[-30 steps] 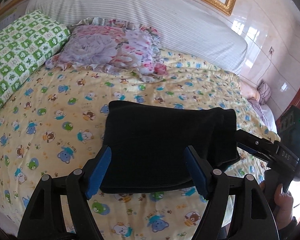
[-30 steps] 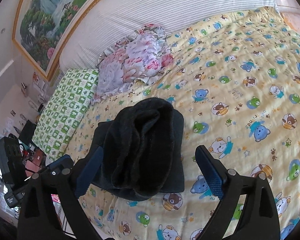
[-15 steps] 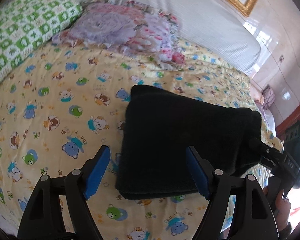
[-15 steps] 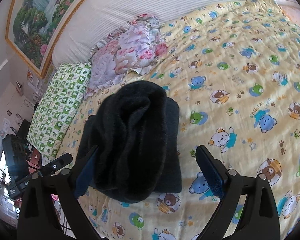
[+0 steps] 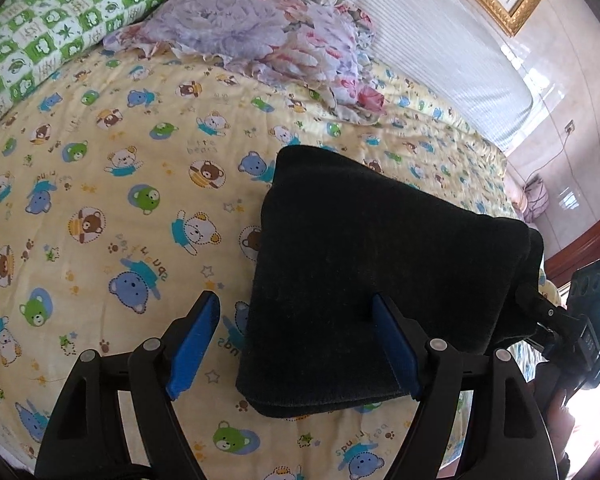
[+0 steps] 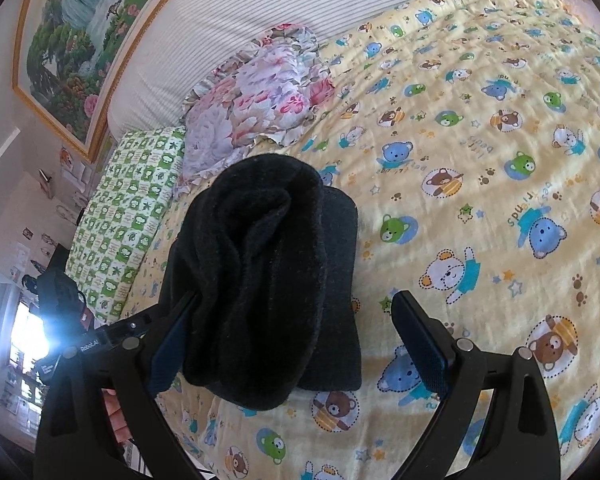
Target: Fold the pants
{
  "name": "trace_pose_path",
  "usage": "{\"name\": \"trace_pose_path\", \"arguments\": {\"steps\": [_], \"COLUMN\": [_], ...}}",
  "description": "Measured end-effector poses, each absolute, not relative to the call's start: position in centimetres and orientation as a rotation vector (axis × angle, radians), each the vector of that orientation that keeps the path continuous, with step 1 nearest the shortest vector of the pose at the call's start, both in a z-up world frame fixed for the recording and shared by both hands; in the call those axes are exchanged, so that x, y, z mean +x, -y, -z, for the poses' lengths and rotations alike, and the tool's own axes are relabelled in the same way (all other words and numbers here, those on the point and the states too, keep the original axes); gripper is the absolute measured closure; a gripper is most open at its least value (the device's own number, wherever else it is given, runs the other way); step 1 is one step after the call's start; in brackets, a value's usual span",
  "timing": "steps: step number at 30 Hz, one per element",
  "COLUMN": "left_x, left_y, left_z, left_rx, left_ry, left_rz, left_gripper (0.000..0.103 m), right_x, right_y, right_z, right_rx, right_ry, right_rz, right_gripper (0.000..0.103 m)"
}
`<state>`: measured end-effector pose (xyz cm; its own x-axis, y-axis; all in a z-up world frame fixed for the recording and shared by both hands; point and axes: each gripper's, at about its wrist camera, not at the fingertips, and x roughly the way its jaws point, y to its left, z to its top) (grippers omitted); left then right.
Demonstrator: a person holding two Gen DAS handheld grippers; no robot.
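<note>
Fuzzy black pants [image 5: 380, 272] lie folded in a thick rectangle on quilted bedspread [image 5: 100, 200].

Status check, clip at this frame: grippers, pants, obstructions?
Left gripper open, right gripper open. Folded black fleece pants on bear-print yellow bedspread. Nothing obstructing.

Slid leftward: folded pants [image 5: 380, 280] now past the left gripper [image 5: 296, 344] gap, under its right finger only. Closer to the bedspread [image 5: 100, 200] than a second ago.
</note>
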<state>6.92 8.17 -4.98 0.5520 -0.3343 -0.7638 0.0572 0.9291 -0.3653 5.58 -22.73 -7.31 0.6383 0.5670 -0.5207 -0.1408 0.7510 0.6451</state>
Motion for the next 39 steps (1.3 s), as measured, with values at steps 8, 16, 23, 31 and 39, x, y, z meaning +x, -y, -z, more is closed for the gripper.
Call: {"name": "trace_pose_path", "arguments": {"steps": [8,16,23,31,39], "left_x": [8.1,9.1,9.5,8.9,7.7], "left_y": [-8.0,-8.5,-8.5,-7.5,-8.0], "left_z": [6.7,8.0,8.2,7.3,5.2], "left_rx": [-0.312,-0.337,-0.355,-0.326,-0.348], "left_ry": [-1.002,-1.027,-1.024,-0.989,-0.934], "left_rz": [0.233,0.250,0.274,0.315,0.337], "left_gripper": [0.022,0.022,0.024,0.059,0.074], "right_x": [5.4,5.8,6.8,6.4,6.1], "right_y": [23.1,23.4,22.6,22.1,21.4], "right_z": [8.0,8.7,9.4,9.1,7.6], "right_rx": [0.618,0.608,0.635,0.652,0.617], "right_ry": [-0.785,-0.788,-0.786,-0.756,-0.744], "right_rz": [-0.441,-0.458,-0.525,-0.574,-0.574], "right_gripper": [0.009,0.009,0.009,0.039,0.046]}}
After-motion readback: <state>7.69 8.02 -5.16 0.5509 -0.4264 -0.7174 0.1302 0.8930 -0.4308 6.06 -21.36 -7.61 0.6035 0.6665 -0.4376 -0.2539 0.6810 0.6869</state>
